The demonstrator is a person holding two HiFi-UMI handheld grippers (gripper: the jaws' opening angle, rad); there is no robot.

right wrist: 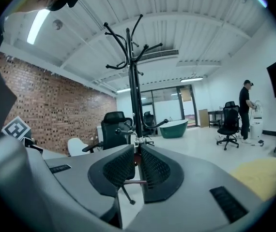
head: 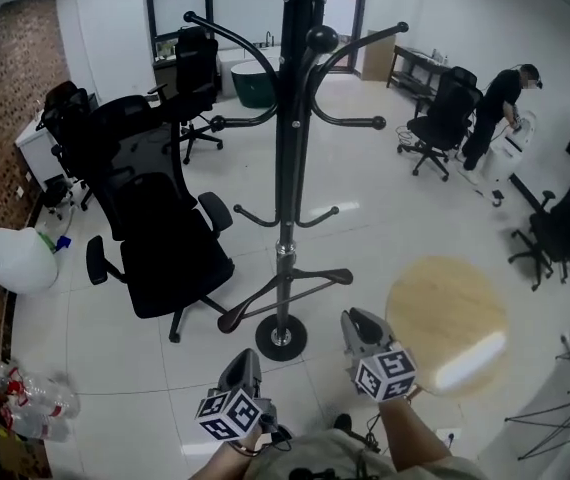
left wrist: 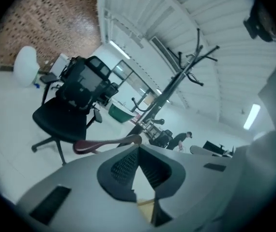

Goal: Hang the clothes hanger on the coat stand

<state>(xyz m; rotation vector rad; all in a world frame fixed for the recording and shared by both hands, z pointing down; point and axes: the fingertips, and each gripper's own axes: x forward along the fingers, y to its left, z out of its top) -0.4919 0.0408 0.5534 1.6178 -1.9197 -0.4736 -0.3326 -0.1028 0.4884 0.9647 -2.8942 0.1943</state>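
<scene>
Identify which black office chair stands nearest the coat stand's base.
The chair just left of the coat stand in the head view; the others stand farther off.

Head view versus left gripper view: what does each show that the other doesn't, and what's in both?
Head view only: the round base of the coat stand, both marker cubes, plastic bottles on the floor. Left gripper view only: the pads of the left gripper, tips together, nothing between, and that the hanger is reddish-brown. Both: coat stand, hanger low on its pole, black office chair, person far off.
</scene>
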